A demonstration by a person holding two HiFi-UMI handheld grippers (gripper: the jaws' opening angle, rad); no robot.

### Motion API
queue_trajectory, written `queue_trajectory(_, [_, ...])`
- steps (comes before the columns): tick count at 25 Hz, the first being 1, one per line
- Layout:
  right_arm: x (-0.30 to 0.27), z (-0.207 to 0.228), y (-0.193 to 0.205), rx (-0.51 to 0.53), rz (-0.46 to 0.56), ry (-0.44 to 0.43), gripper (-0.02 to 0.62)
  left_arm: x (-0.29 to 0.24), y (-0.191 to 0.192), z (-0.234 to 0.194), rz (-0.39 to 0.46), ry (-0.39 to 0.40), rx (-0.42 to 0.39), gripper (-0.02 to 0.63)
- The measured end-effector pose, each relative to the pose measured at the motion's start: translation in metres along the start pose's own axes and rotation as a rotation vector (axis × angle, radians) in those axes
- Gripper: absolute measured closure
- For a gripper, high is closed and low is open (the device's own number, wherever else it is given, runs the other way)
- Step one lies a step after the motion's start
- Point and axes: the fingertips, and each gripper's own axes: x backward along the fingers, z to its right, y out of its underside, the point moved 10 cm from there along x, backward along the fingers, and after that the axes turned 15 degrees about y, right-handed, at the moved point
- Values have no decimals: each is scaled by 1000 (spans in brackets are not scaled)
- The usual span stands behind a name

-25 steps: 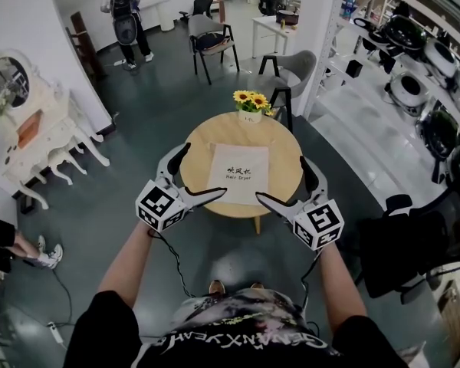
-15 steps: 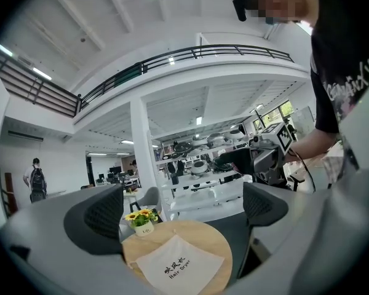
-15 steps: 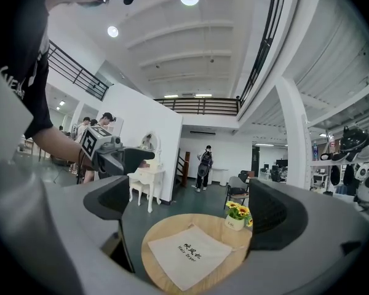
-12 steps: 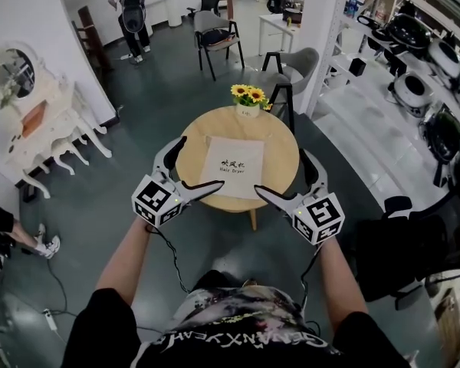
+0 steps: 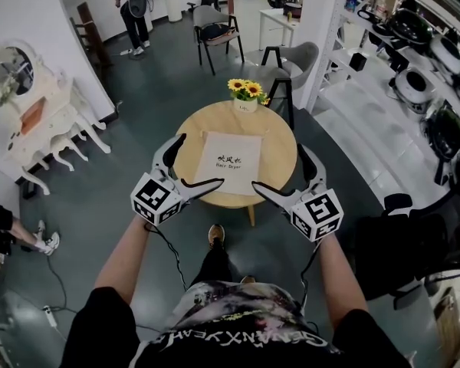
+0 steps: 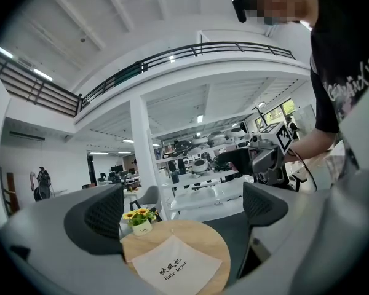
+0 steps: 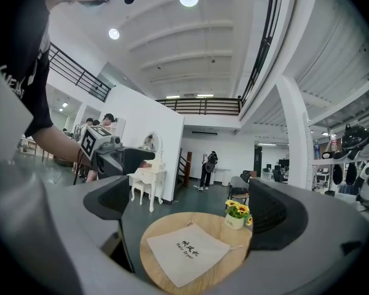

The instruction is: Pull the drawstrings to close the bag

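Head view: approach step, before any contact. I hold my left gripper (image 5: 199,160) and right gripper (image 5: 277,166) above the near edge of the round table (image 5: 278,140). Both have jaws spread wide with nothing between them, as each gripper view confirms. The bag (image 5: 230,162) lies flat at the table's centre, just short of the sunflower pot (image 5: 245,102). Its drawstrings are too fine to locate. Next, I judge, I must find the cord ends, lower both grippers and pinch one each.

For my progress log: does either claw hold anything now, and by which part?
Nothing is held: left claw and right claw are open, bag untouched.
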Motion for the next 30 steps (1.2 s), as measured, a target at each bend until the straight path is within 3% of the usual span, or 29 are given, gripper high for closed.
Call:
queue_trajectory(11, [-54,14,12,-1,-17,16,11,-16,24,-56,13,7,13,21])
queue_trajectory(30, [-183,49,37,-16,-63,14,9,-62,84,-188,14,47,95,21])
